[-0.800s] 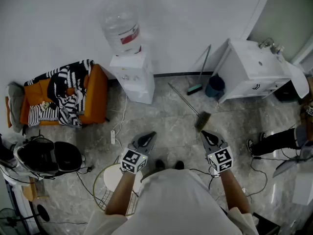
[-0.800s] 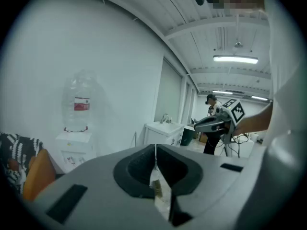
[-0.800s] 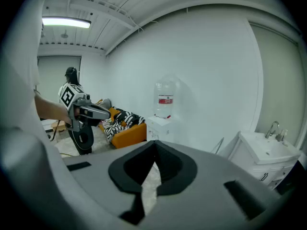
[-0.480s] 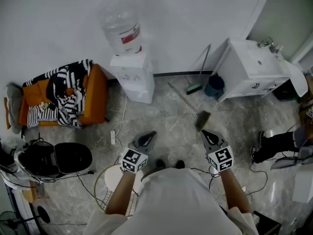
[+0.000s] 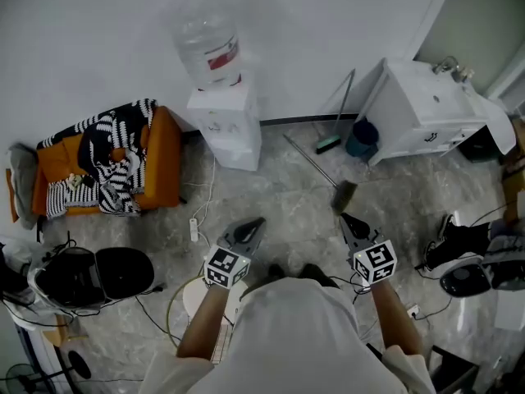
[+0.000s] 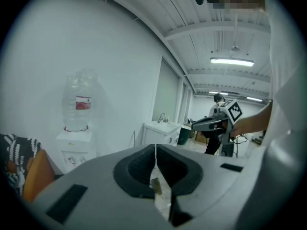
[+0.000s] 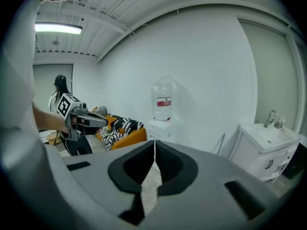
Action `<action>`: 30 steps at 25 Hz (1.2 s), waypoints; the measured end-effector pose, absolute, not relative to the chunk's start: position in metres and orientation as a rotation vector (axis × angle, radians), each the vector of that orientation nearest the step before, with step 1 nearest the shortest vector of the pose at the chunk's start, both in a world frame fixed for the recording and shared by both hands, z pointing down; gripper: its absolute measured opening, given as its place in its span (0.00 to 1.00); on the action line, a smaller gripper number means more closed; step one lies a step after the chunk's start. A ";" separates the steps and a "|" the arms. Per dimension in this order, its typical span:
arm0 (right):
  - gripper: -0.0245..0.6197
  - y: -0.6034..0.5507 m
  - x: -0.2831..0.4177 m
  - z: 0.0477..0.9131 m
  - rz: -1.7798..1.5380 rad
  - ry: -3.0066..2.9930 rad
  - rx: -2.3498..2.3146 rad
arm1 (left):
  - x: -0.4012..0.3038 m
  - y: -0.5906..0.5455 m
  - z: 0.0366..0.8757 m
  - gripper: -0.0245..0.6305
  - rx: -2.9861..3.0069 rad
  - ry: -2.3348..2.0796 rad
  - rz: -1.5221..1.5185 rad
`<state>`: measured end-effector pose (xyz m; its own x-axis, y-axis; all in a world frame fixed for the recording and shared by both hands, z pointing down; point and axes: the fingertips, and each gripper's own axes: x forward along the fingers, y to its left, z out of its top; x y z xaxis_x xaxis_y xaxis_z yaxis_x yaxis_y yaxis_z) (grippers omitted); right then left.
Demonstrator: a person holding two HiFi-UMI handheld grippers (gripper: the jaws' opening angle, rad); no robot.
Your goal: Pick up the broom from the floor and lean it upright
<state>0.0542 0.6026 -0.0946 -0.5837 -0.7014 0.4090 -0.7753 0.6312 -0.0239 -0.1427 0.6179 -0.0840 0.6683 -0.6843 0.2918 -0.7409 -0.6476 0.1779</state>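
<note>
The broom lies on the grey marble floor, its thin handle (image 5: 308, 161) running diagonally down to the dark brush head (image 5: 343, 195). My right gripper (image 5: 345, 218) hovers just short of the brush head, jaws shut and empty. To its left, my left gripper (image 5: 255, 223) is held at the same height, also shut on nothing. In the left gripper view a bit of the bristles (image 6: 156, 186) shows below the closed jaws, and the right gripper (image 6: 211, 123) appears off to the side. The left gripper (image 7: 84, 120) shows in the right gripper view.
A water dispenser (image 5: 225, 130) stands at the wall, an orange armchair (image 5: 160, 167) with striped cloth to its left. A green broom (image 5: 328, 146) leans by the white sink cabinet (image 5: 426, 113). A power strip (image 5: 194, 230), cables and a wire stool (image 5: 190, 302) lie near my feet.
The view has crept slightly forward toward the broom head. A person's legs at the right edge have drawn away. Both grippers keep their pose and stay shut.
</note>
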 end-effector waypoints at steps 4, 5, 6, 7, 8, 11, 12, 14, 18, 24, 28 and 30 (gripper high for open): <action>0.07 0.609 0.051 -0.093 0.323 -2.508 1.185 | -0.148 0.621 -0.081 0.06 2.601 -1.138 0.288; 0.07 0.610 0.051 -0.093 0.336 -2.512 1.186 | -0.149 0.621 -0.081 0.06 2.599 -1.138 0.284; 0.08 0.611 0.051 -0.092 0.348 -2.517 1.187 | -0.149 0.622 -0.081 0.05 2.597 -1.139 0.280; 0.08 0.611 0.053 -0.092 0.361 -2.521 1.189 | -0.148 0.622 -0.080 0.05 2.596 -1.138 0.275; 0.09 0.611 0.054 -0.091 0.371 -2.522 1.192 | -0.147 0.621 -0.079 0.05 2.595 -1.137 0.273; 0.10 0.605 0.057 -0.088 0.388 -2.524 1.192 | -0.143 0.616 -0.076 0.06 2.590 -1.128 0.277; 0.11 0.602 0.057 -0.087 0.391 -2.525 1.187 | -0.141 0.613 -0.075 0.05 2.588 -1.126 0.280; 0.12 0.595 0.060 -0.084 0.397 -2.529 1.176 | -0.136 0.607 -0.073 0.06 2.585 -1.125 0.287; 0.12 0.574 0.069 -0.076 0.414 -2.526 1.166 | -0.125 0.588 -0.070 0.06 2.576 -1.129 0.297; 0.12 0.523 0.078 -0.062 0.409 -2.523 1.114 | -0.111 0.537 -0.060 0.05 2.544 -1.134 0.315; 0.12 0.484 0.095 -0.056 0.411 -2.532 1.081 | -0.088 0.499 -0.057 0.06 2.532 -1.140 0.327; 0.12 0.466 0.106 -0.054 0.397 -2.538 1.062 | -0.075 0.481 -0.056 0.05 2.530 -1.146 0.335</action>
